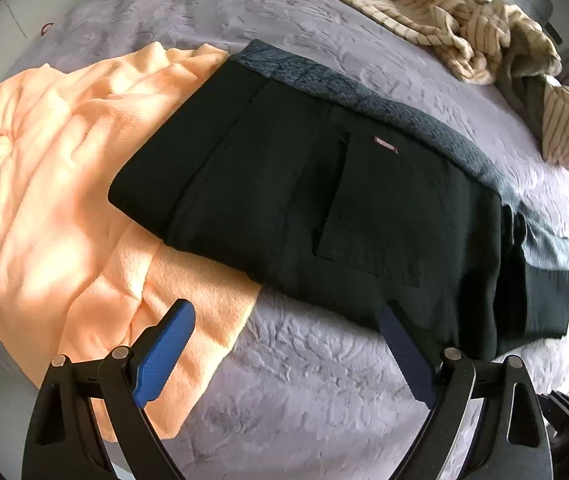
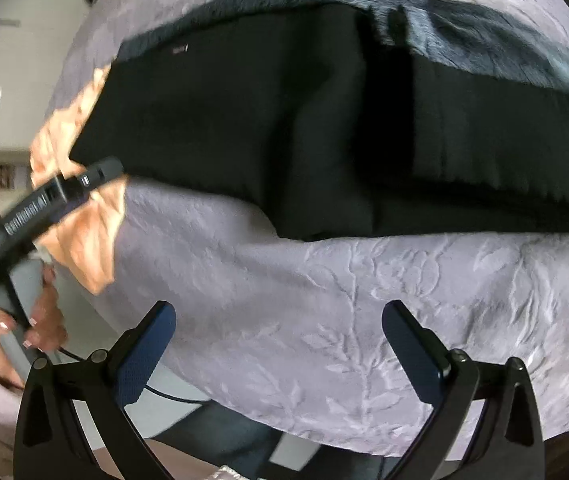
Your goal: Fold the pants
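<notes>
The pants (image 1: 324,200) lie flat on the bed (image 1: 304,380), already doubled into a compact black block, with a grey furry lining showing along the far edge. One end of the pants rests on an orange blanket (image 1: 64,200); a striped cloth (image 1: 444,16) lies bunched well beyond them.

The left gripper (image 1: 288,320) hovers over the near edge of the pants, jaws spread wide and holding nothing. The right gripper (image 2: 278,320) hangs above bare bedcover just short of the pants, jaws likewise spread and empty.

Judged risks at the next grasp:
- The stack appears several layers thick. A shallow pinch is likely to catch the top layer only, so the fold opens on lifting.
- The left gripper stands close to the orange blanket. A grasp placed too far that way may catch the blanket with the pants.
- The soft bedcover may bunch into the jaws.
- Uneven lifting by the two grippers would skew the fold.
</notes>
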{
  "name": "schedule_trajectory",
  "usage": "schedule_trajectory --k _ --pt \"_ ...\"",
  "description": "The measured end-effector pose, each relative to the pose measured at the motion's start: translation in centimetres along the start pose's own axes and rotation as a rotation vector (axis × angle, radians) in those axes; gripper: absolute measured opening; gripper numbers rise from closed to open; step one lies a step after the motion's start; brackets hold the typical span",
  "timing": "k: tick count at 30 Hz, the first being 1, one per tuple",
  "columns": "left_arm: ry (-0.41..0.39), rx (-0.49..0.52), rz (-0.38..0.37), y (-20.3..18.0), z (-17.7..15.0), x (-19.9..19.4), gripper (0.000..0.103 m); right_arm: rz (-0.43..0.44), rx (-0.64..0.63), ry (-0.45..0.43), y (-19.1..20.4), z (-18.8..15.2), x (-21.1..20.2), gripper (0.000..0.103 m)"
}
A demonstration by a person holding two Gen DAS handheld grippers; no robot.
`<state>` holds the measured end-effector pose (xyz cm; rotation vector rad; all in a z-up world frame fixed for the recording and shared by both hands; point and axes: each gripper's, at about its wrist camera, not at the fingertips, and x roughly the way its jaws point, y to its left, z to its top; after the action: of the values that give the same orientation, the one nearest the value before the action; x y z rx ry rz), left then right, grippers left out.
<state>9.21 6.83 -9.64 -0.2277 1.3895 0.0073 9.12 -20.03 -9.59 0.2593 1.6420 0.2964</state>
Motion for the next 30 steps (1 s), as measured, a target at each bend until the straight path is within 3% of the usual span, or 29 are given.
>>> schedule_trajectory --k 13,21,27,30 --pt "0.004 -0.056 -0.046 1.5 0.2 1.0 0.094 -0.028 0.000 0.019 -0.5 0.6 0.2 0.103" --pt "-0.031 -0.123 -0.184 5.1 -0.3 0.4 0.094 -0.022 0.011 0.018 -0.4 0.5 0.6 0.103" --pt "-0.031 -0.161 -0.344 5.5 0.2 1.4 0.094 -0.024 0.000 0.032 -0.2 0.4 1.2 0.103" --pt "-0.043 -0.190 -0.389 5.5 0.8 2.0 0.094 -0.027 -0.001 0.037 0.0 0.4 1.4 0.103"
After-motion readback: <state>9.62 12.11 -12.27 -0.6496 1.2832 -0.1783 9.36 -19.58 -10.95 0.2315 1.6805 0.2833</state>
